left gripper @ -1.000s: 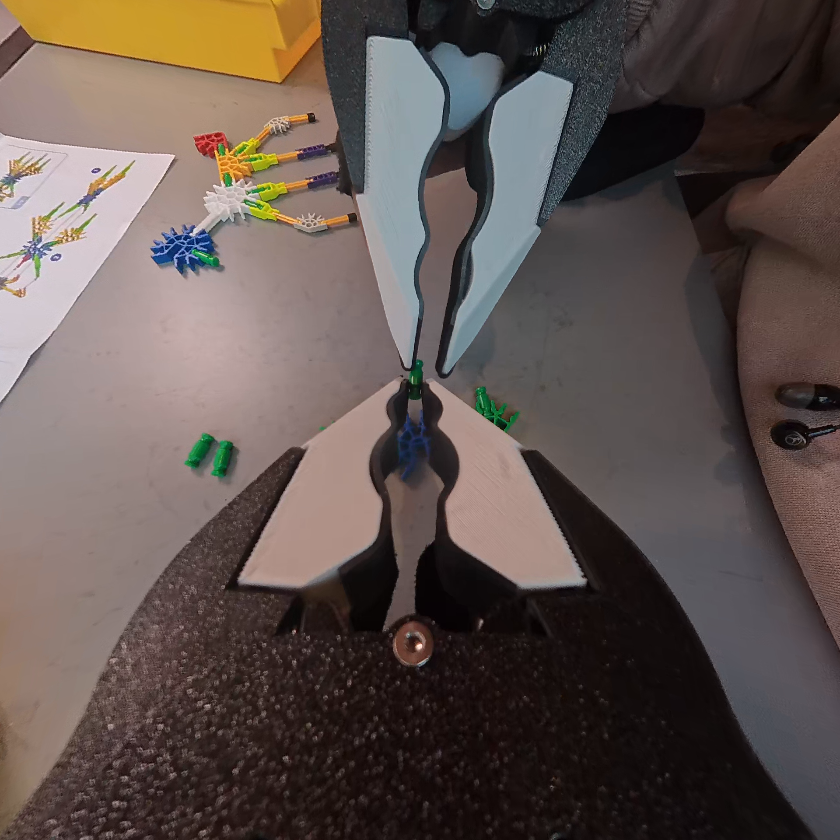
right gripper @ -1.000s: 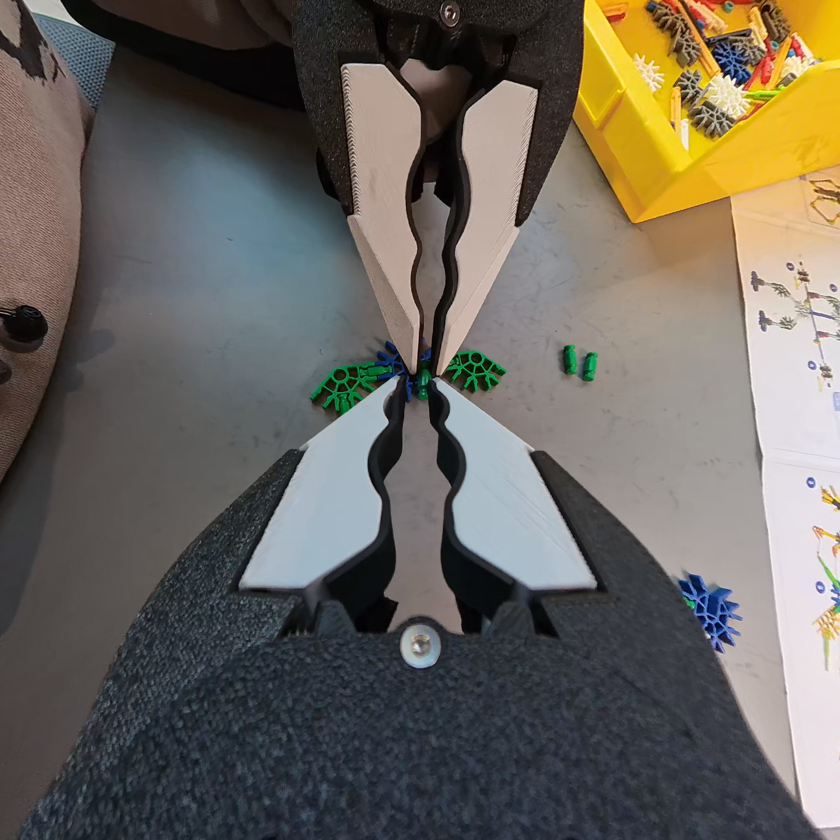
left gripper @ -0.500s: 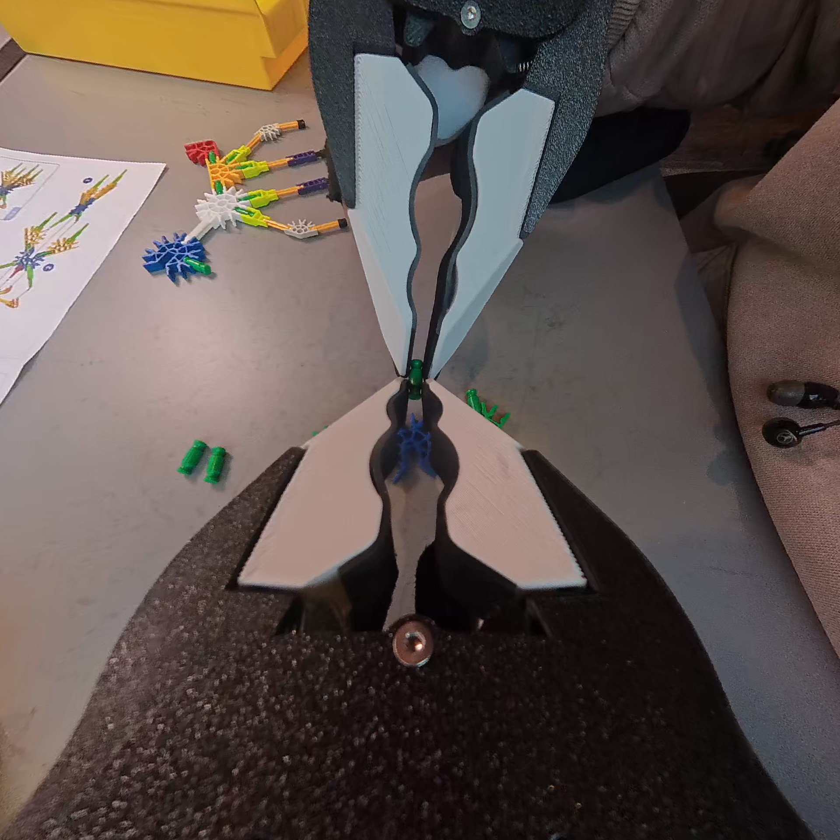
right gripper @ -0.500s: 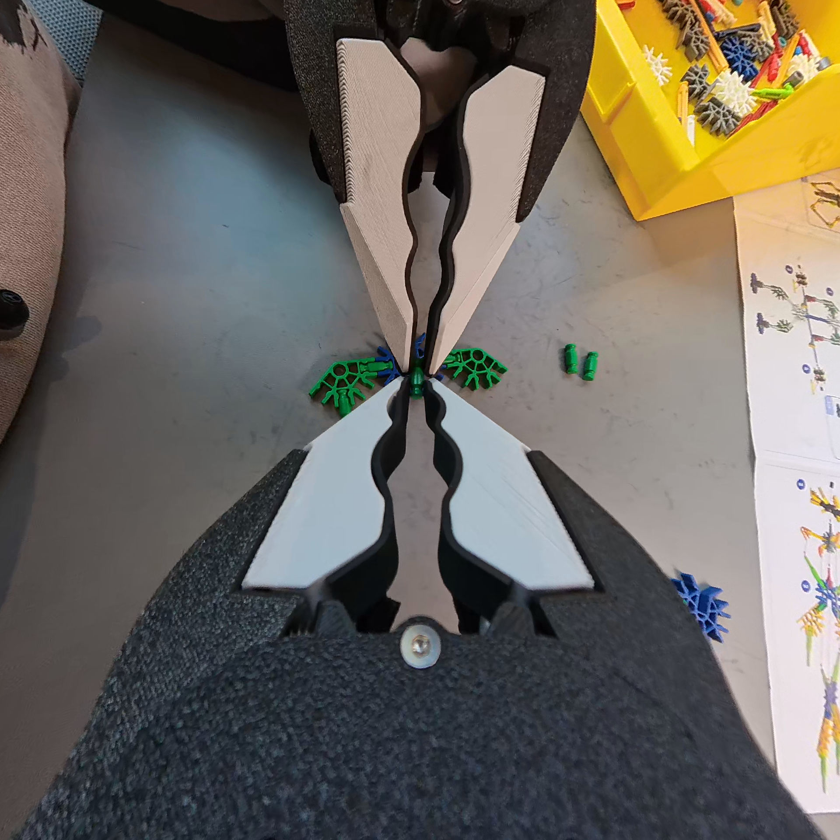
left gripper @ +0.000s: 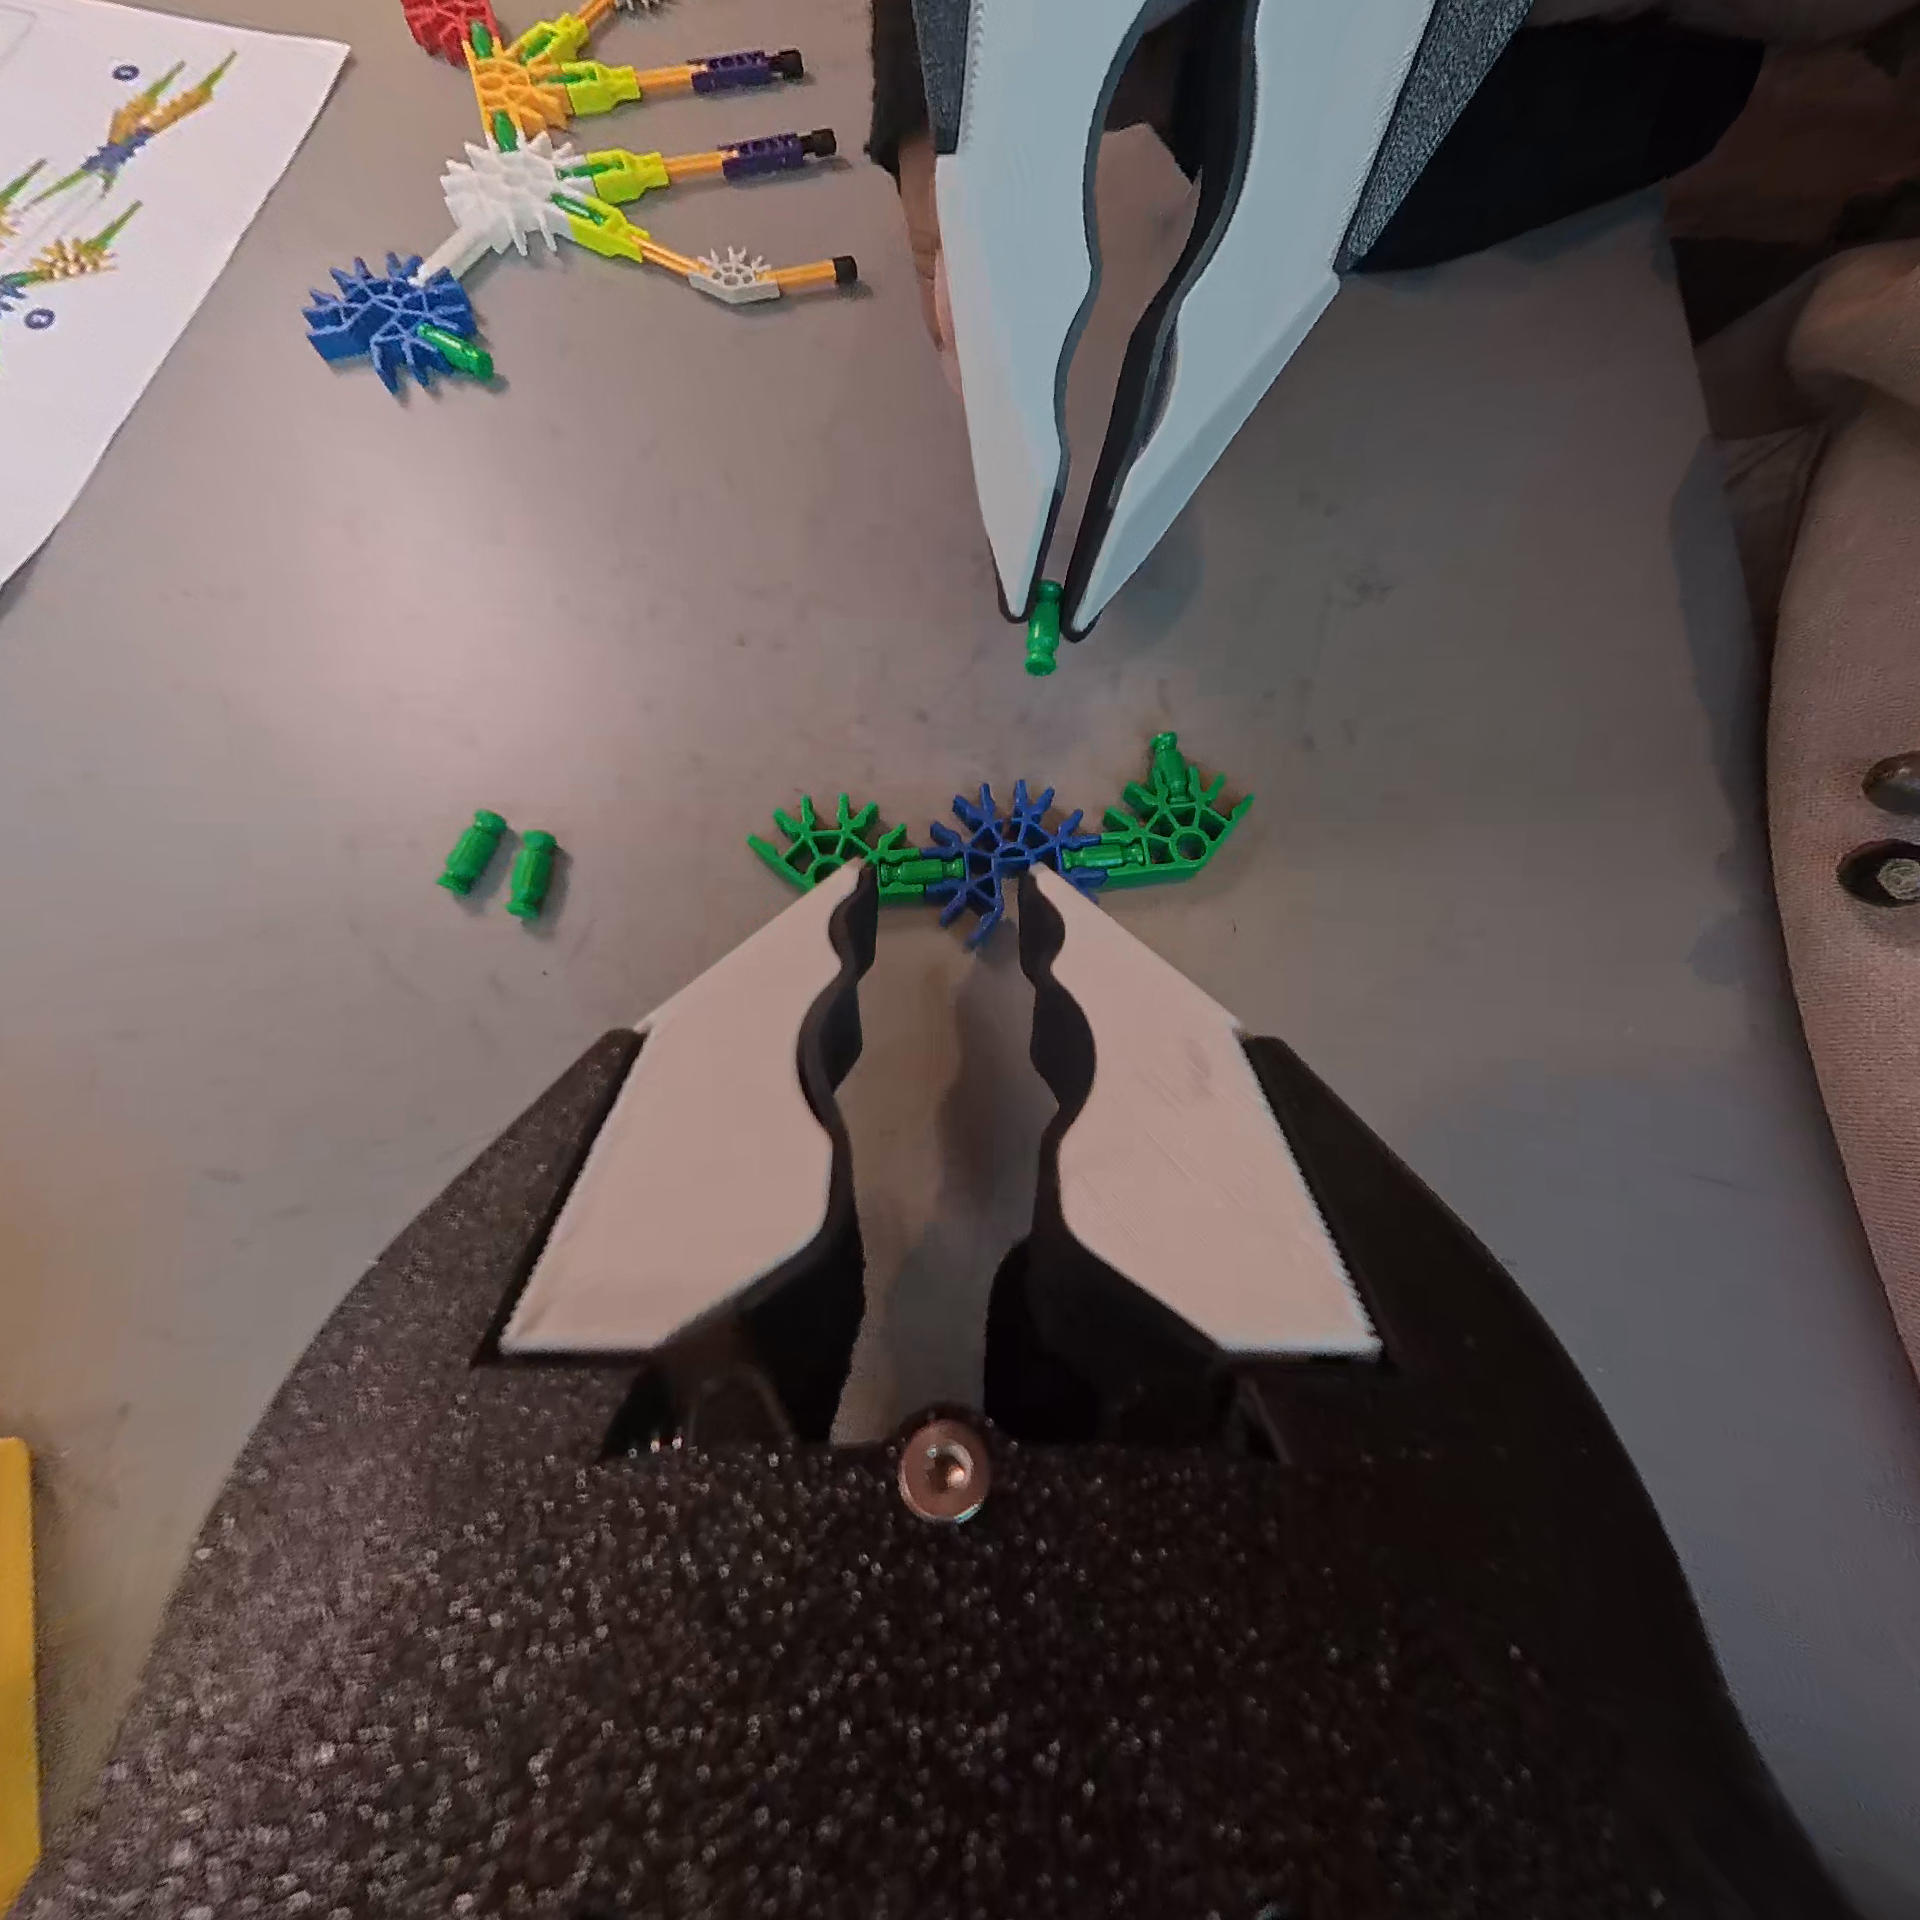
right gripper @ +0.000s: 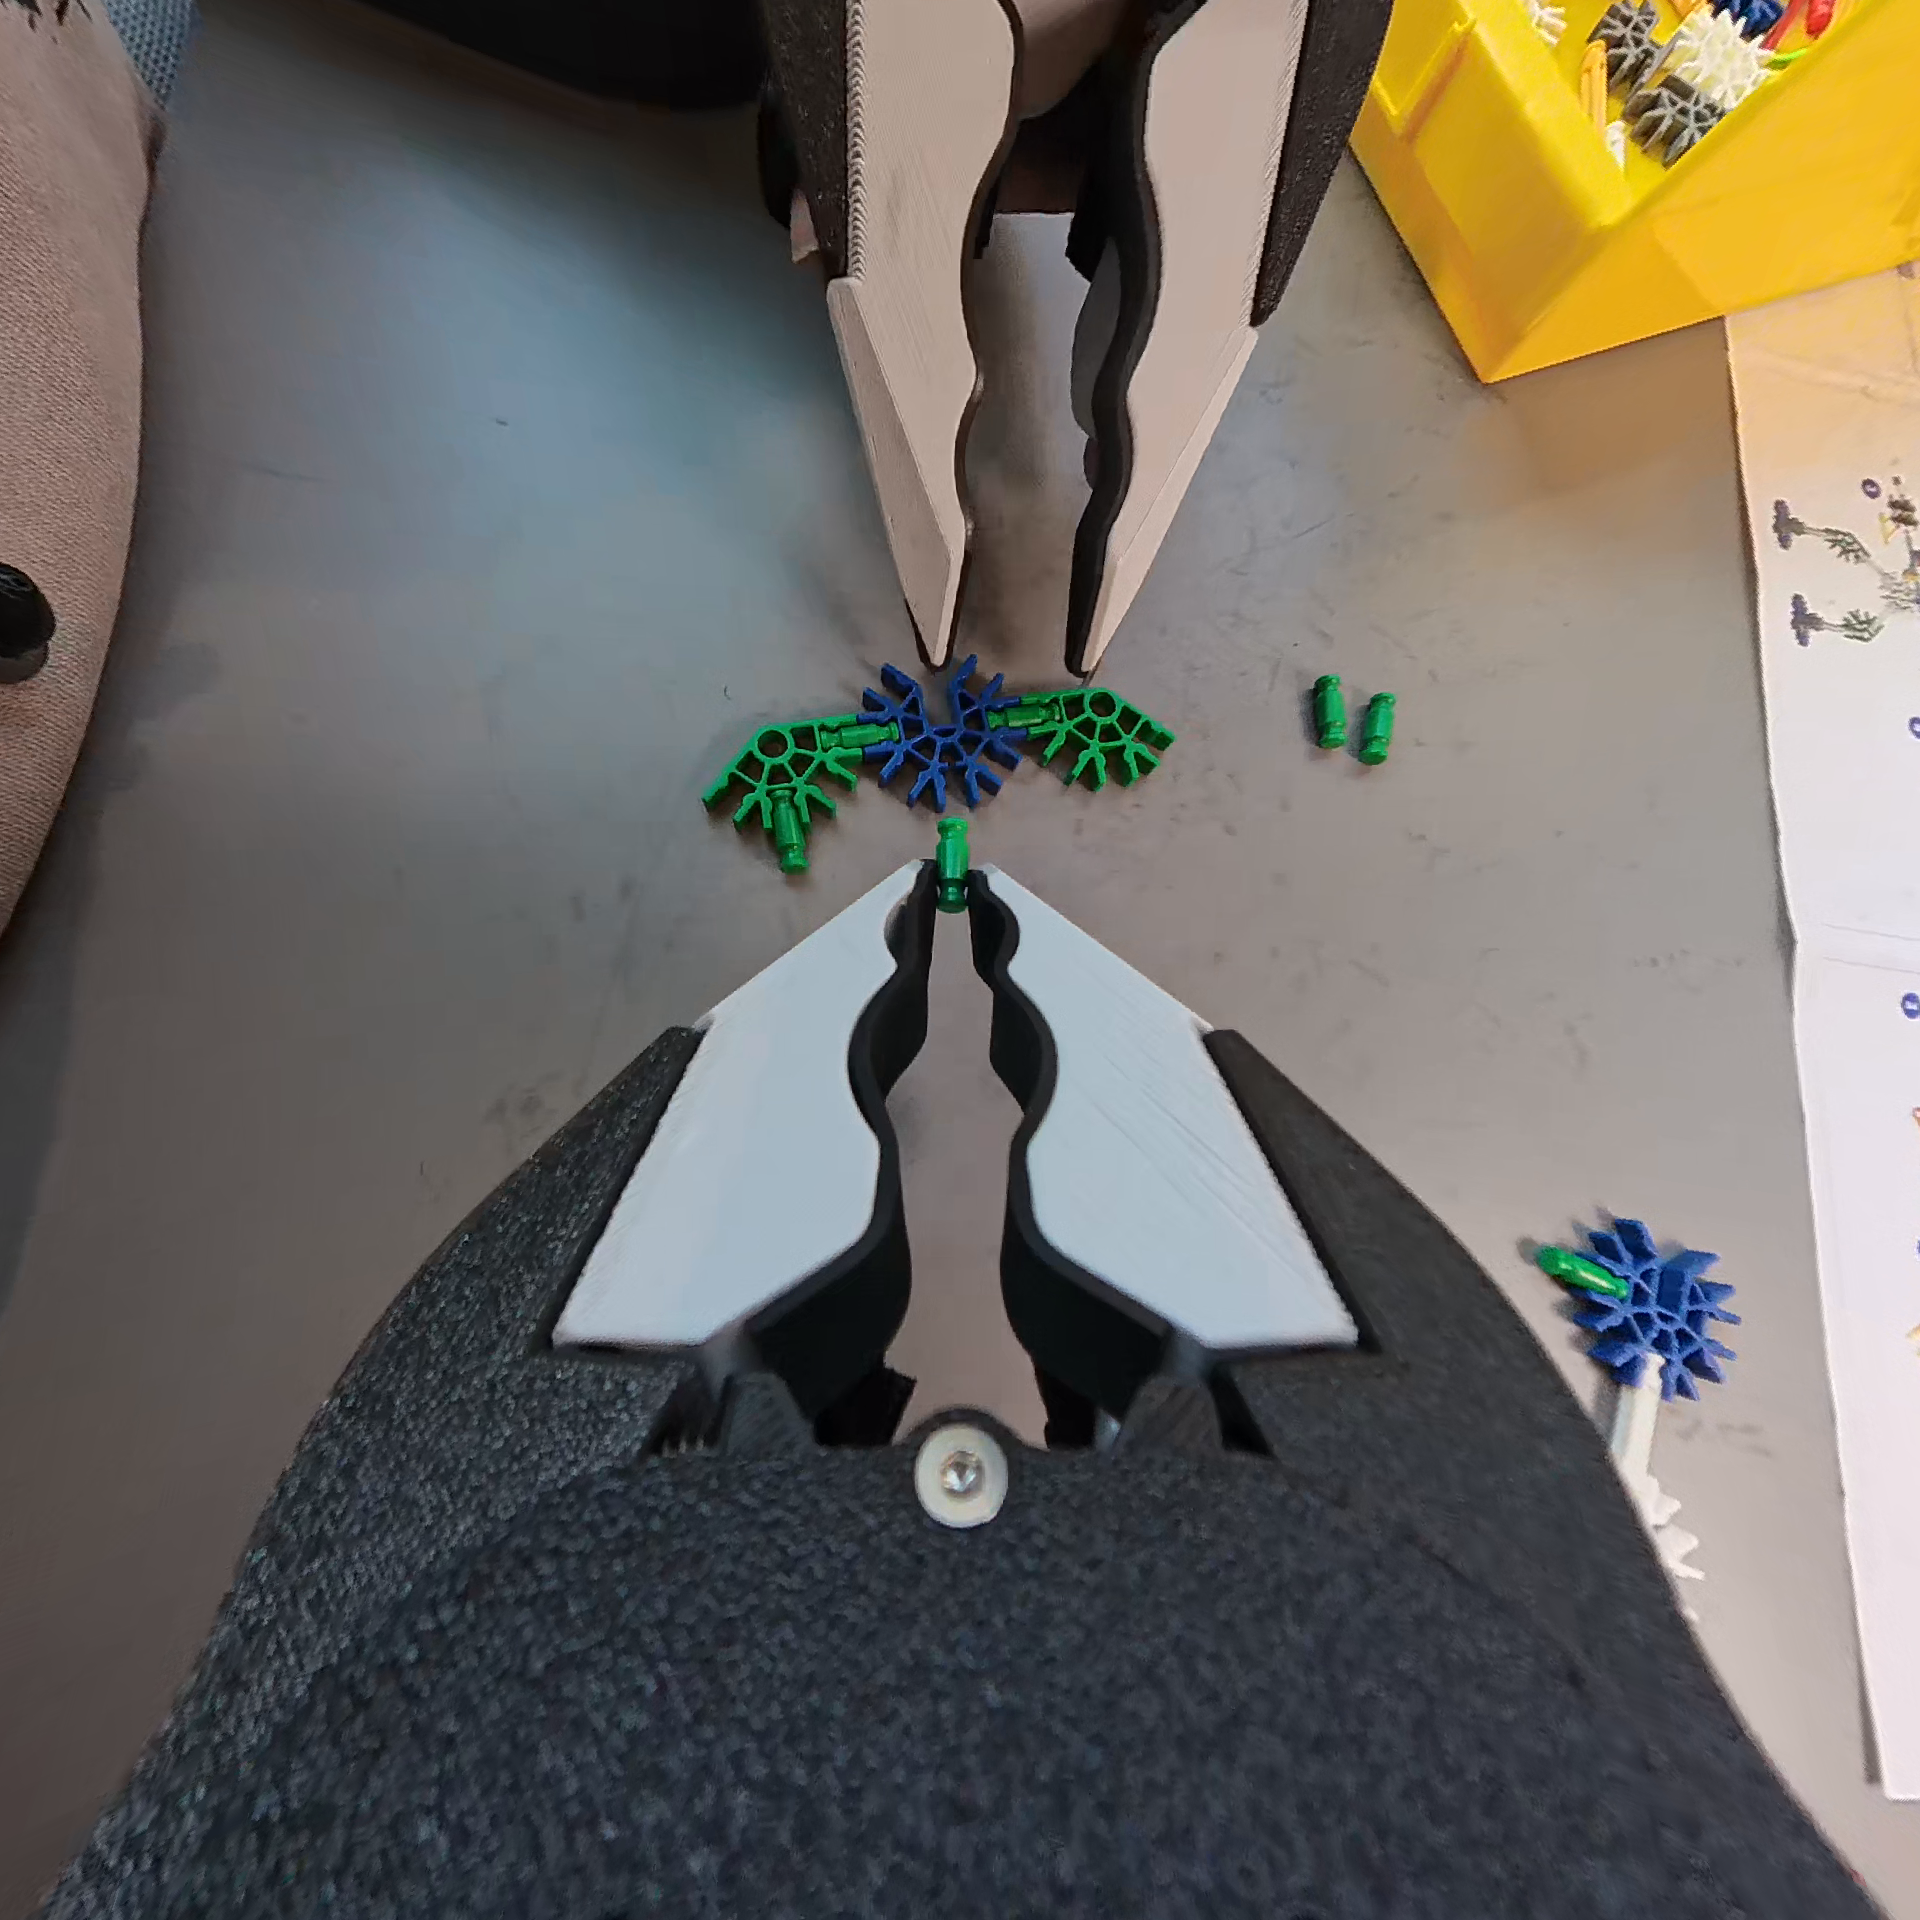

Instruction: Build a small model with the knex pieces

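A small assembly lies flat on the grey table: a blue snowflake connector [left gripper: 995, 847] joined by short green rods to a green fan connector on each side [left gripper: 1179, 826]. It also shows in the right wrist view [right gripper: 940, 743]. My left gripper [left gripper: 945, 883] is open and empty, its tips just over the near edge of the assembly. My right gripper [right gripper: 948, 883] is shut on a short green rod [right gripper: 950, 862], held just clear of the blue connector. From the left wrist view the right gripper [left gripper: 1042, 613] holds that rod [left gripper: 1042, 636] beyond the assembly.
Two loose green rods [left gripper: 501, 862] lie left of the assembly. A larger multicoloured built piece [left gripper: 540, 203] and an instruction sheet [left gripper: 125, 249] are at the far left. A yellow parts bin [right gripper: 1621, 177] stands at the right wrist view's upper right. Brown fabric [left gripper: 1829, 727] borders the table. Spacing between my two grippers at the tips: around 5 centimeters.
My left gripper has opened and let go of the blue connector; the assembly now lies on the table. Both grippers have drawn apart, the right one keeping the green rod.
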